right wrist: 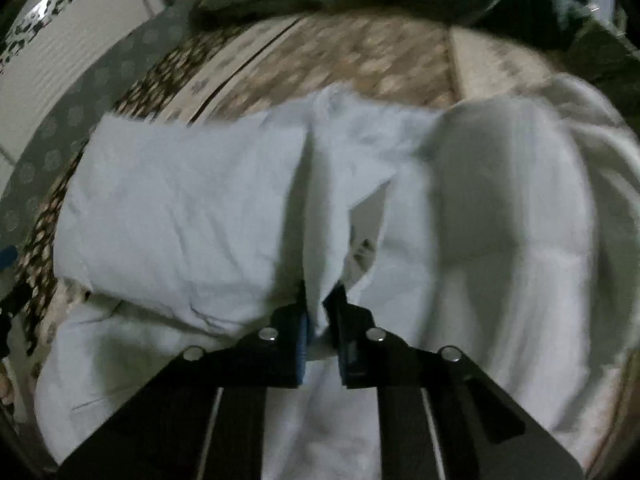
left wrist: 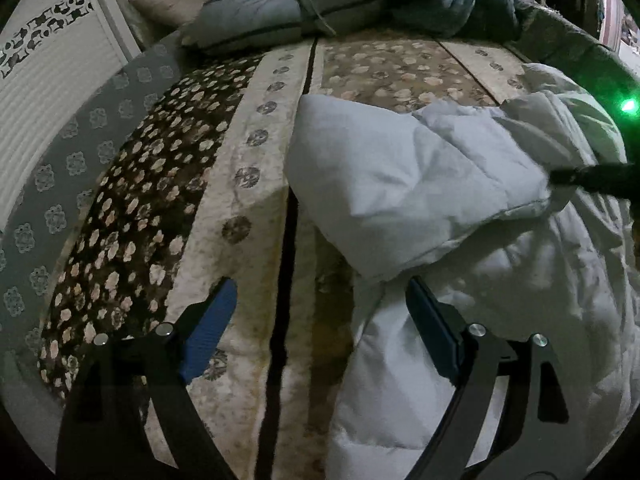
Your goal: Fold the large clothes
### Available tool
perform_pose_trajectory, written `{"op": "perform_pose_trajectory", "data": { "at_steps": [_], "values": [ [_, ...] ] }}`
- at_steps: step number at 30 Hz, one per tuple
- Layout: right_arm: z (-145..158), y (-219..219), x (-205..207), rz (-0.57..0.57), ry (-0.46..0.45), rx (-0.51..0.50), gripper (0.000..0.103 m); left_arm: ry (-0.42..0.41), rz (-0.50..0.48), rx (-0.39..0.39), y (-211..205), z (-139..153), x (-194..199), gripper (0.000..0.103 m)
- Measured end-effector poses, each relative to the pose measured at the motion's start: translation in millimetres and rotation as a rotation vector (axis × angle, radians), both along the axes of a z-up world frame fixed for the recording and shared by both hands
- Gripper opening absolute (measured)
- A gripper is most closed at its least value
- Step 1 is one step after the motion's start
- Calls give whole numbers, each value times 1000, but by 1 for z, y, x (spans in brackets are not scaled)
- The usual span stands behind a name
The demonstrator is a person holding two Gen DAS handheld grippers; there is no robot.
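Closest to me, my right gripper point(right wrist: 322, 312) is pinched tight on a fold of the white padded coat point(right wrist: 500, 208), the cloth bunched up between the blue pads and rising in a narrow ridge just ahead of the tips. The right wrist view is blurred, so I cannot tell for sure which part of the coat I have, though it looks like an edge of the folded-over flap. My left gripper point(left wrist: 320, 300) is spread wide and holds nothing: its left finger point(left wrist: 210, 330) hangs over the cream strip of the bedspread point(left wrist: 256, 184), and its right finger point(left wrist: 434, 330) sits at the edge of the white padded coat point(left wrist: 420, 184).

The coat lies heaped on the right half of the bed, with one puffy panel turned over onto the rest and reaching left toward the dark seam that runs down the bedspread. The tip of my right gripper point(left wrist: 592, 180) shows as a dark bar at the coat's right side in the left wrist view.

Beyond the coat the brown flowered bedspread is bare, and at the far end lies a pile of grey-blue quilted bedding point(left wrist: 320, 0). A white cabinet point(left wrist: 52, 68) with a black patterned band stands off to the left.
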State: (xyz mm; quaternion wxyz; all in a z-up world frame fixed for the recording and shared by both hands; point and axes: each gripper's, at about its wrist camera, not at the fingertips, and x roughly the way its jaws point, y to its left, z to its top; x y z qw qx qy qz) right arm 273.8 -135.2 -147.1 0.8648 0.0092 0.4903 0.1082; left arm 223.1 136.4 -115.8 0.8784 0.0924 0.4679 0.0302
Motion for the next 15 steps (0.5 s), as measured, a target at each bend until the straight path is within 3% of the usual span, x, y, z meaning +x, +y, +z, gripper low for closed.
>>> {"op": "perform_pose_trajectory", "data": {
  "at_steps": [4, 6, 9, 13, 15],
  "values": [
    [44, -69, -14, -145, -117, -94, 9, -15, -23, 11, -17, 7, 2, 86],
    [52, -103, -22, -202, -131, -151, 9, -16, -31, 10, -26, 8, 6, 86],
    [34, -152, -38, -228, -61, -79, 9, -5, -28, -3, -37, 6, 15, 86],
    [3, -169, -62, -202, -3, -163, 13, 28, -9, -21, -55, 3, 27, 86],
    [4, -192, -75, -245, -7, -82, 13, 29, -16, -11, -64, 4, 30, 87]
  ]
}}
